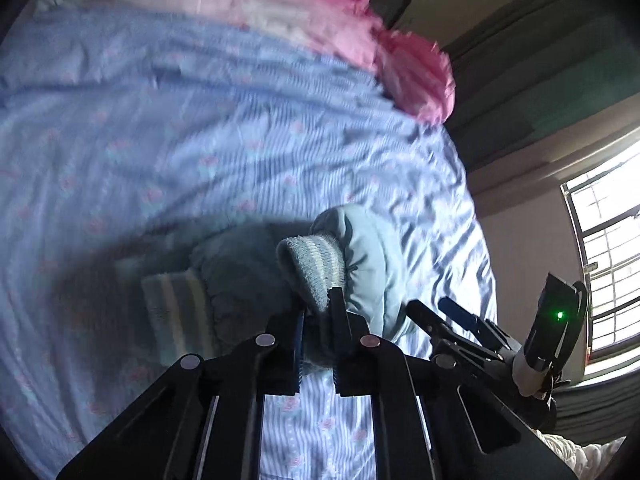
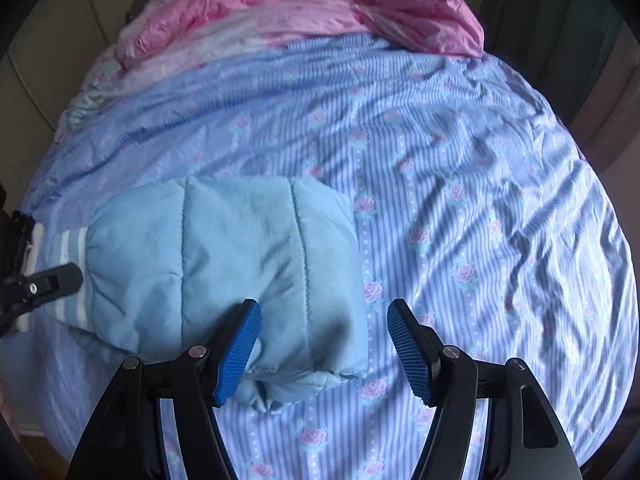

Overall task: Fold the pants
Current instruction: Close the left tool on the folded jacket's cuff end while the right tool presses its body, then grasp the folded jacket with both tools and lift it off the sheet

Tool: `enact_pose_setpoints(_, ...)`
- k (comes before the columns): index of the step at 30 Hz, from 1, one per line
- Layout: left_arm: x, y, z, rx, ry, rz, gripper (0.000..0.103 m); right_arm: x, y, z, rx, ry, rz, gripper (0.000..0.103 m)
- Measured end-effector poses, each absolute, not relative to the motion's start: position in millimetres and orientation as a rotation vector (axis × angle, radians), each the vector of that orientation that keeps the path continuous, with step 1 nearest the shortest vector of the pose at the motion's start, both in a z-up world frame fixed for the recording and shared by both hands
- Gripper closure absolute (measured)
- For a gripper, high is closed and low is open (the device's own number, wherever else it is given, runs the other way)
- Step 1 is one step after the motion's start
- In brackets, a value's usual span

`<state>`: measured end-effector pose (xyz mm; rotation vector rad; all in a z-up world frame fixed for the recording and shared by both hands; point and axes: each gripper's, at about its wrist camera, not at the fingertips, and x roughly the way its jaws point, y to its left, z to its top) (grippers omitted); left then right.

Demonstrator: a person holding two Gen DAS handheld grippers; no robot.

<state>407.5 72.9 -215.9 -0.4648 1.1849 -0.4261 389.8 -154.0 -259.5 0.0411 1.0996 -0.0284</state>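
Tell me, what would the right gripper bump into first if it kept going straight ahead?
Probably the striped bedsheet. The open right gripper points along the edge of the blue pants, so its left finger might brush them first; depth is hard to judge.

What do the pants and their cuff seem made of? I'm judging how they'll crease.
The pants look like matte, padded woven fabric, light blue: stitched channels puff between seams. The cuff, pinched in the left gripper, looks like ribbed knit with pale stripes. Fibre type cannot be told.
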Motion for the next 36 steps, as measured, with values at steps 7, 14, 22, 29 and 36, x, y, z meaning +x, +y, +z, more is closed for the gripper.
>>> enact_pose_setpoints(7, 389.9, 121.5, -210.8, -0.449, 1.176, -0.311, 0.091, 375.8, -138.8, -219.4, 0.086, 1.013, 0.040, 0.036)
enact_pose_setpoints(14, 387.5, 152.6, -247.6, -0.467, 1.230, -0.230, 0.091, 389.1, -118.6, -242.8, 0.055, 1.073, 0.074, 0.036)
enact_pose_setpoints(22, 391.8, 156.2, -277.3, -0.451, 1.286, -0.177, 0.089, 404.4, -119.4, -278.8, 0.094, 1.168, 0.091, 0.019)
enact_pose_setpoints(29, 397.4, 160.5, -296.8, -0.430, 1.322, -0.165, 0.086, 414.8, -132.8, -317.7, 0.253, 1.263, 0.128, 0.007)
enact_pose_setpoints(36, 402.1, 169.5, -304.9, -0.432, 1.342, -0.159, 0.071, 426.4, -123.6, -352.5, 0.319, 1.336, 0.141, 0.008)
